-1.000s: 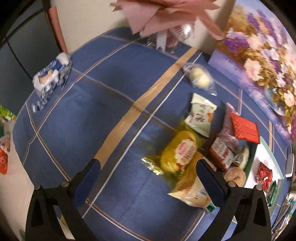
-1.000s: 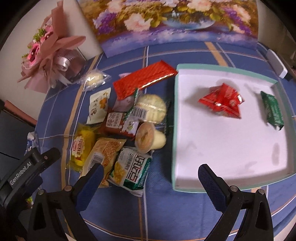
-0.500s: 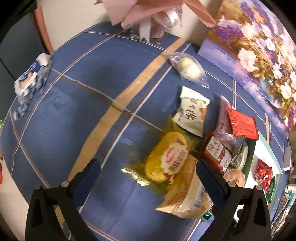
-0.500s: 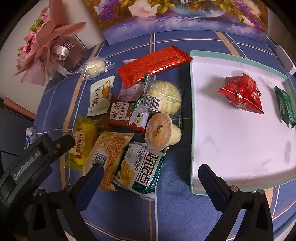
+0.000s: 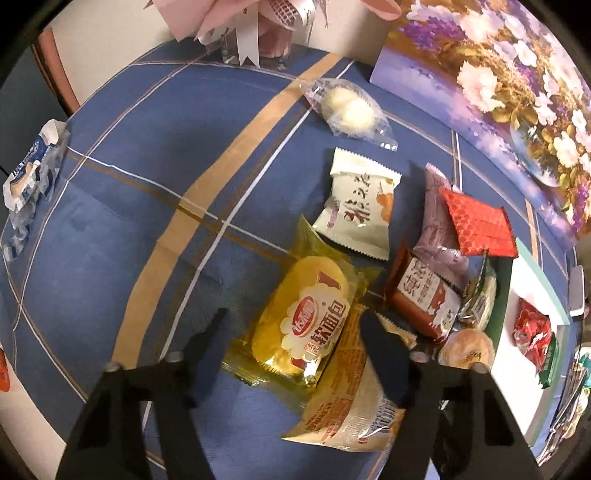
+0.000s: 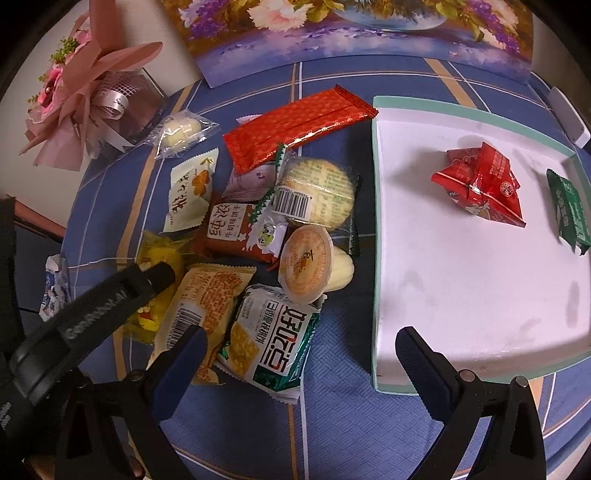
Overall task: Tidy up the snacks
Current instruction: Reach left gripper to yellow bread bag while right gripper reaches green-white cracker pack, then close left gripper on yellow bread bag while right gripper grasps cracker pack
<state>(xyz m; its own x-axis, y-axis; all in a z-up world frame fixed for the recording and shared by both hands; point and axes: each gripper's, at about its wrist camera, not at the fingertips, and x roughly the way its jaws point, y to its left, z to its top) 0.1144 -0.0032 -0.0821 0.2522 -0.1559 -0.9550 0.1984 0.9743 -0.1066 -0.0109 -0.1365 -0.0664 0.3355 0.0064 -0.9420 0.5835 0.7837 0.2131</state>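
A pile of snack packets lies on the blue checked cloth beside a white tray (image 6: 376, 258). In the left wrist view my left gripper (image 5: 293, 317) has come down over the yellow bread packet (image 5: 306, 314). Its jaws are closing with that packet between them, and the pads do not clearly press on it. An orange-printed packet (image 5: 347, 398) lies under the right-hand finger. My right gripper (image 6: 299, 343) hovers open and empty above the green cracker packet (image 6: 273, 343). The left gripper's finger (image 6: 147, 280) covers part of the yellow packet (image 6: 159, 254) in the right wrist view.
The tray holds a red packet (image 6: 484, 188) and a green one (image 6: 569, 210). Also in the pile are a red wafer bar (image 6: 295, 125), a jelly cup (image 6: 306, 262), a brown packet (image 6: 236, 232) and a white packet (image 6: 192, 188). A bouquet (image 6: 85, 99) and a flower painting (image 6: 351, 33) stand at the back.
My left gripper moved down and toward the yellow bread packet, and its jaws narrowed around it. The right gripper drifted a little closer to the pile and stays open.
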